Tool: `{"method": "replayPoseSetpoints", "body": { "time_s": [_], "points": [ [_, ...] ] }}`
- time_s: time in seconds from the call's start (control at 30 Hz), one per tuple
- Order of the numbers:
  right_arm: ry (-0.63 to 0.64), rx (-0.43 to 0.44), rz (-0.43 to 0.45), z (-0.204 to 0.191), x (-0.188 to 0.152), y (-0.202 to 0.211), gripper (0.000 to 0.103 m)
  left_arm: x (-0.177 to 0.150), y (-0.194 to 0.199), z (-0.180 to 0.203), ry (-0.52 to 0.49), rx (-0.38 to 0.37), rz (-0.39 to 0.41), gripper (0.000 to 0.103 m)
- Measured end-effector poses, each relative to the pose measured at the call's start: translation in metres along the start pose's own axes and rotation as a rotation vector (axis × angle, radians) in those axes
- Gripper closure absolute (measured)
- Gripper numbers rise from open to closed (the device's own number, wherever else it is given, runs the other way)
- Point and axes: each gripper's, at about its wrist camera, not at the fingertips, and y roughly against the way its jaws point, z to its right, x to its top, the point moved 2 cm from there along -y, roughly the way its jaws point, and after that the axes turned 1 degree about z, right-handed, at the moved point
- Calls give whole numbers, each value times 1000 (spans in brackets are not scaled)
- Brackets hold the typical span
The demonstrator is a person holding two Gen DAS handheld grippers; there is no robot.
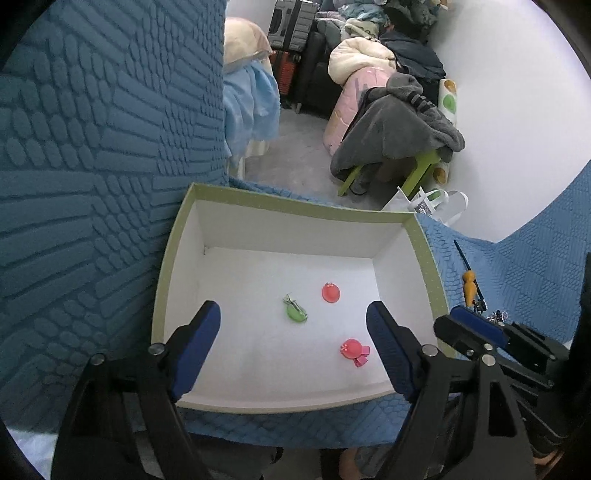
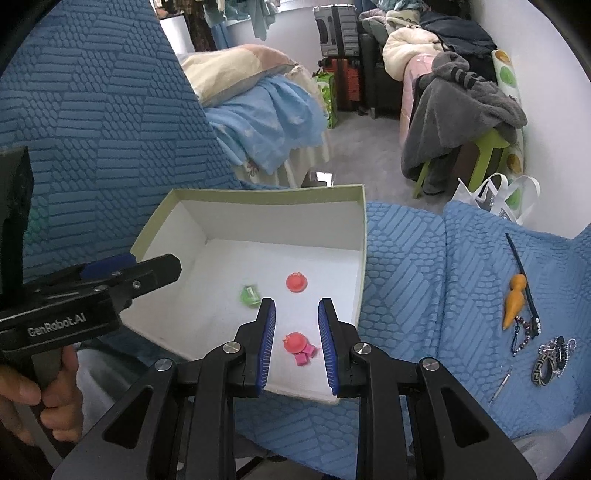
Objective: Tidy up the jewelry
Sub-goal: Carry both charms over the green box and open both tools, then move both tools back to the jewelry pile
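A green-rimmed white box [image 1: 177, 236] [image 2: 364, 236] sits on a blue quilted cover. Inside lie a green clip [image 1: 295, 312] [image 2: 249, 295], a round red clip [image 1: 330, 292] [image 2: 296, 282] and a pink-red clip [image 1: 354, 351] [image 2: 298, 345]. My left gripper [image 1: 293, 325] is open and empty above the box's near side. My right gripper [image 2: 296, 308] is open and empty above the pink-red clip; it also shows at the box's right edge in the left wrist view [image 1: 476, 323]. An orange hairpin [image 2: 514, 299] [image 1: 470, 286], a dark stick [image 2: 522, 273] and bracelets [image 2: 552, 360] lie on the cover to the right.
The blue cover rises as a sofa back [image 1: 92, 147] on the left. Beyond are a bed with a blue sheet [image 2: 266, 122], a green stool under a grey blanket [image 2: 461, 110], suitcases [image 2: 340, 33] and a white bag [image 2: 495, 195] on the floor.
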Motion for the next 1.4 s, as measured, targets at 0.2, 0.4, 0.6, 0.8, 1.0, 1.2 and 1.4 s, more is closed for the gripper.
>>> {"method": "replayPoseSetpoints", "body": {
  "time_s": [0.2, 0.4, 0.6, 0.8, 1.0, 1.2, 1.4],
  "points": [
    [-5, 0, 73, 5, 6, 33, 81, 8, 27, 19, -26, -2, 64, 22],
    [-12, -24, 157, 20, 10, 73, 81, 15, 56, 42, -56, -34, 137, 22],
    [-27, -76, 202, 43, -1, 104, 81, 12, 63, 63, -80, -45, 150, 22],
    [-70, -106, 205, 68, -16, 121, 81, 9, 74, 80, -80, -64, 167, 22],
    [-74, -112, 235, 84, -22, 145, 81, 4, 86, 104, -73, -85, 200, 22],
    [-84, -131, 251, 105, -30, 171, 81, -1, 87, 133, -90, -93, 197, 22],
    [-103, -197, 285, 132, -43, 205, 81, -7, 88, 156, -118, -135, 185, 22]
  ]
}}
